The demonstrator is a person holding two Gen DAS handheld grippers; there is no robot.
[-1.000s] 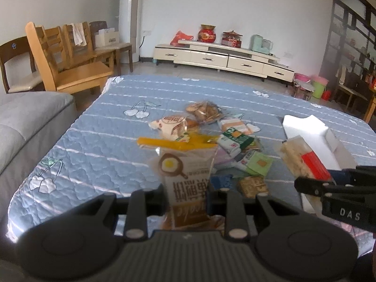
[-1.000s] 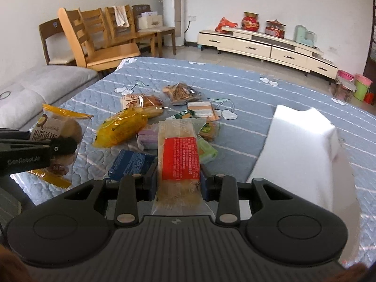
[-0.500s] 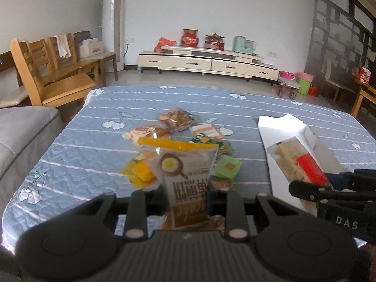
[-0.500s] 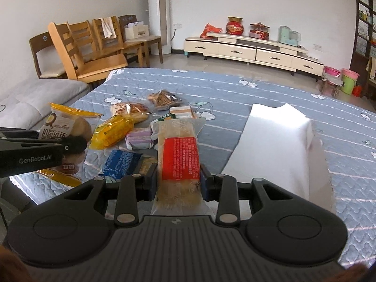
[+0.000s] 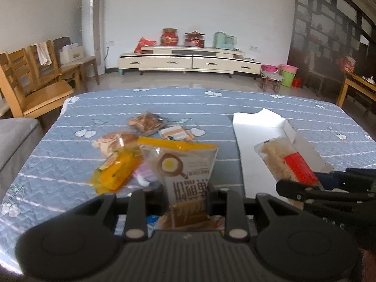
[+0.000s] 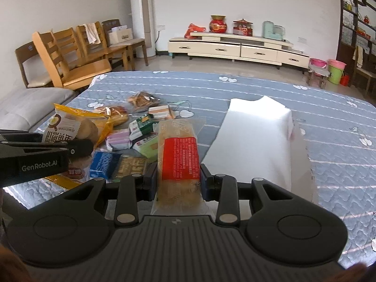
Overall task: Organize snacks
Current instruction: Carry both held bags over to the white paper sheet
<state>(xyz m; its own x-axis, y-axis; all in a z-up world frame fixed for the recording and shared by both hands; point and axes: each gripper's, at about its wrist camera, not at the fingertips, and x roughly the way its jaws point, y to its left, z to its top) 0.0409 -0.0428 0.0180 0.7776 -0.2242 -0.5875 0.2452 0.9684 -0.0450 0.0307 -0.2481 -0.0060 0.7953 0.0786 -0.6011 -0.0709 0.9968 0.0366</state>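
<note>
White walls, wooden chairs

The near left of the blue quilted table cover is crowded by a heap of wrapped snack packets. The right is occupied by an open white cardboard box; bare cover is left beyond both.

Blue quilted table under loose snack packets, white box.

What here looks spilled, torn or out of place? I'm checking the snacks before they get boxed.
Nothing looks spilled or torn. The loose snack packets lie jumbled and overlapping on the blue quilted cover, left of the white cardboard box. The egg-print snack bag in the left gripper has its print upside down.
</note>
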